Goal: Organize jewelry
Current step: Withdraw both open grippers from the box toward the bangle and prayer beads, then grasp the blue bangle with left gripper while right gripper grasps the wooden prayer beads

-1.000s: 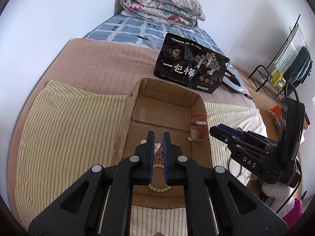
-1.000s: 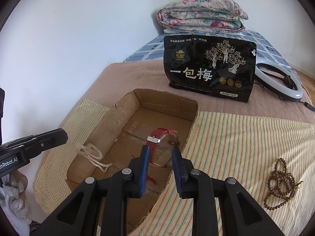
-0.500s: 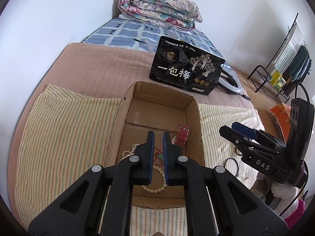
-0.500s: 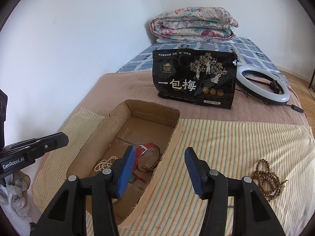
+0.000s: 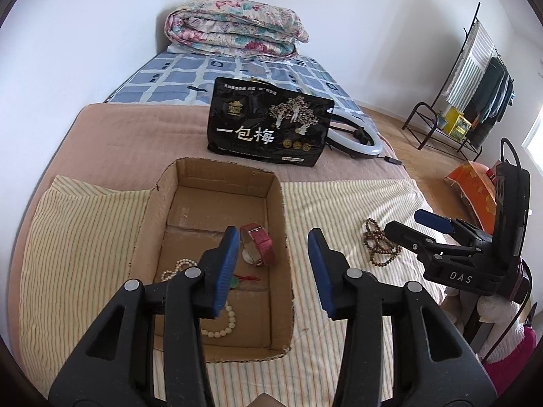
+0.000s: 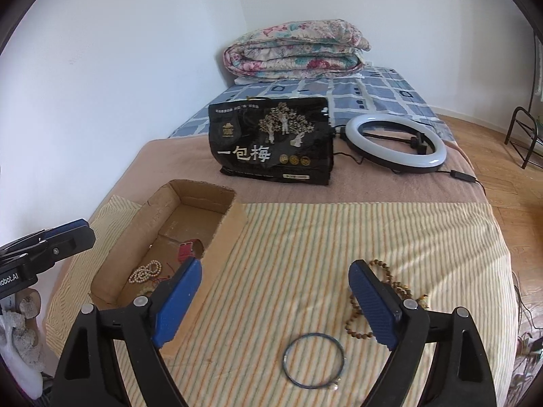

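Observation:
An open cardboard box (image 5: 280,224) (image 6: 230,227) lies on the striped cloth. Inside it are a red-strapped watch (image 5: 259,246) (image 6: 186,249), a white bead necklace (image 5: 220,329) (image 6: 146,271) and a small red-and-green charm (image 5: 242,279). My left gripper (image 5: 273,271) is open and empty above the box's right side. A brown bead strand (image 5: 378,249) (image 6: 393,286) and a thin blue bangle (image 6: 314,361) lie on the cloth right of the box. My right gripper (image 6: 275,302) is open and empty above the cloth, just behind the bangle; it also shows in the left wrist view (image 5: 431,227).
A black snack bag (image 5: 271,129) (image 6: 271,142) stands behind the box. A white ring light (image 6: 395,142) lies beside it, with a folded quilt (image 5: 234,28) at the back. The bed edge drops to wooden floor at the right, where a clothes rack (image 5: 475,95) stands.
My left gripper opened and let the white bead necklace drop into the box, then pulled back. My right gripper opened wide, left the watch in the box and moved right over the cloth.

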The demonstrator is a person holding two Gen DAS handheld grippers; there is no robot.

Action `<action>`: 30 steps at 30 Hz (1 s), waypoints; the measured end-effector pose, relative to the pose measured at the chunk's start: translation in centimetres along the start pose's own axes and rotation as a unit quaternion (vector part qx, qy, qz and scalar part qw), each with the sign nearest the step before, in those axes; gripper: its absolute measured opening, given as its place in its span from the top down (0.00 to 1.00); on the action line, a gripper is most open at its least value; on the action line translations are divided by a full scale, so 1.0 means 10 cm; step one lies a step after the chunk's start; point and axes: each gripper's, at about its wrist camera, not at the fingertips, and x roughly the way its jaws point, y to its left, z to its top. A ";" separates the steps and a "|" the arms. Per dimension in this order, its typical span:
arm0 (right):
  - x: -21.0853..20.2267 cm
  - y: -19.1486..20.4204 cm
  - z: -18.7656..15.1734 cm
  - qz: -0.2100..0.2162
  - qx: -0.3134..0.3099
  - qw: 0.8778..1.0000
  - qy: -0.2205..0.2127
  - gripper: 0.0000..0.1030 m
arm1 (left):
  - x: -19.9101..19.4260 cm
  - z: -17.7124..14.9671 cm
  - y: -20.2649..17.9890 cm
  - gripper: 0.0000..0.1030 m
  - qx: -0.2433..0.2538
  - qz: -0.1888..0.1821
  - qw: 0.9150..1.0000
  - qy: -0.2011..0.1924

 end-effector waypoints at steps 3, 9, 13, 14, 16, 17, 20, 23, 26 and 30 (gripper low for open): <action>-0.10 -0.22 -0.03 -0.011 0.007 1.000 0.004 0.12 | 0.04 -0.03 -0.18 0.59 0.012 -0.011 1.000 0.003; -0.21 -0.66 -0.14 -0.036 0.031 0.999 0.018 0.12 | 0.25 -0.14 -0.56 0.59 0.044 -0.033 0.998 0.034; -0.23 -0.94 -0.22 -0.051 0.049 0.997 0.025 0.12 | 0.41 -0.25 -0.83 0.48 0.066 -0.045 0.996 0.051; -0.23 -1.00 -0.24 -0.055 0.053 0.997 0.026 0.12 | 0.45 -0.29 -0.90 0.48 0.073 -0.046 0.995 0.056; -0.23 -1.10 -0.28 -0.064 0.059 0.996 0.027 0.12 | 0.53 -0.36 -1.03 0.48 0.088 -0.047 0.993 0.067; -0.23 -1.14 -0.30 -0.067 0.061 0.996 0.027 0.12 | 0.58 -0.40 -1.09 0.48 0.093 -0.047 0.992 0.071; -0.21 -1.21 -0.33 -0.064 0.059 0.996 0.031 0.12 | 0.71 -0.50 -1.21 0.47 0.106 -0.051 0.989 0.092; -0.16 -1.25 -0.36 -0.062 0.054 0.996 0.038 0.12 | 0.82 -0.61 -1.28 0.37 0.114 -0.049 0.986 0.107; -0.12 -1.32 -0.37 -0.058 0.058 0.996 0.041 0.12 | 0.92 -0.69 -1.29 0.34 0.108 -0.051 0.986 0.120; -0.04 -1.41 -0.39 -0.062 0.071 0.994 0.046 0.12 | 1.08 -0.77 -1.25 0.34 0.087 -0.047 0.986 0.135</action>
